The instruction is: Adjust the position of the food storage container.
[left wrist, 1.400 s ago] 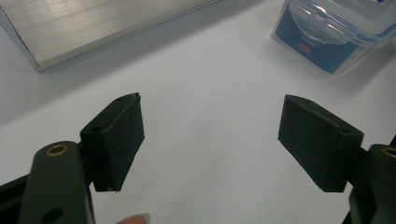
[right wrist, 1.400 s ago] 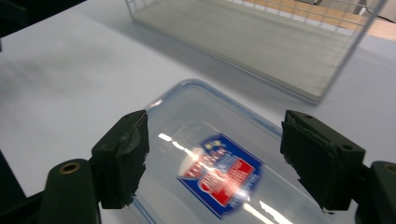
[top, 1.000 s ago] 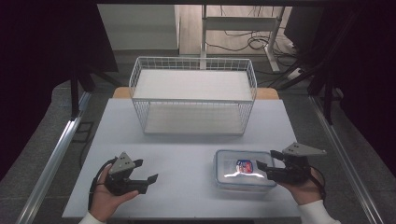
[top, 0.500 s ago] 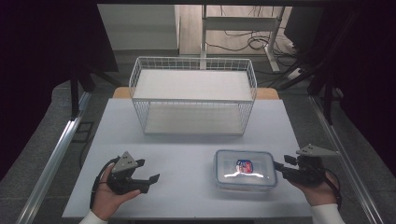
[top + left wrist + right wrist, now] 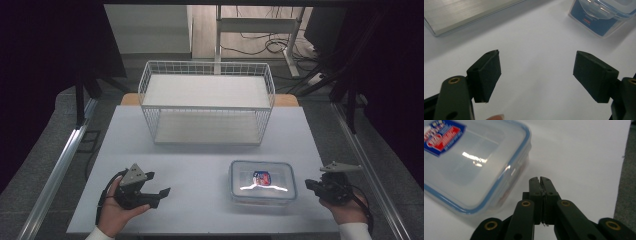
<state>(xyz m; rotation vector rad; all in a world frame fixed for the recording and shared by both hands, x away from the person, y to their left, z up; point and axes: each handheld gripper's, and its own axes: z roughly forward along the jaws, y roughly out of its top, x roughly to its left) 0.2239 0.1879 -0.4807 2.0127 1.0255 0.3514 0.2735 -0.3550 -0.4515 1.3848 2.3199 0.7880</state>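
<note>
A clear plastic food box (image 5: pixel 262 182) with a blue-edged lid and a red and blue label lies flat on the white table (image 5: pixel 200 165), front right of centre. My right gripper (image 5: pixel 309 185) rests just right of the box, near the table's right edge. Its jaws have just been closing and now meet with nothing between them; in the right gripper view the right gripper (image 5: pixel 540 179) is beside the box (image 5: pixel 469 162), apart from it. My left gripper (image 5: pixel 159 186) lies at the front left, open and empty. In the left gripper view the left gripper (image 5: pixel 536 72) faces bare table, with the box (image 5: pixel 604 15) far off.
A white wire basket (image 5: pixel 207 102) with an upper shelf stands at the back middle of the table. Dark floor, metal rails and cables surround the table. The table's right edge (image 5: pixel 624 157) runs close beside my right gripper.
My right gripper has pulled away from the box towards the right edge and lower, and its jaws have gone from wide apart to closed. The left gripper has stayed put.
</note>
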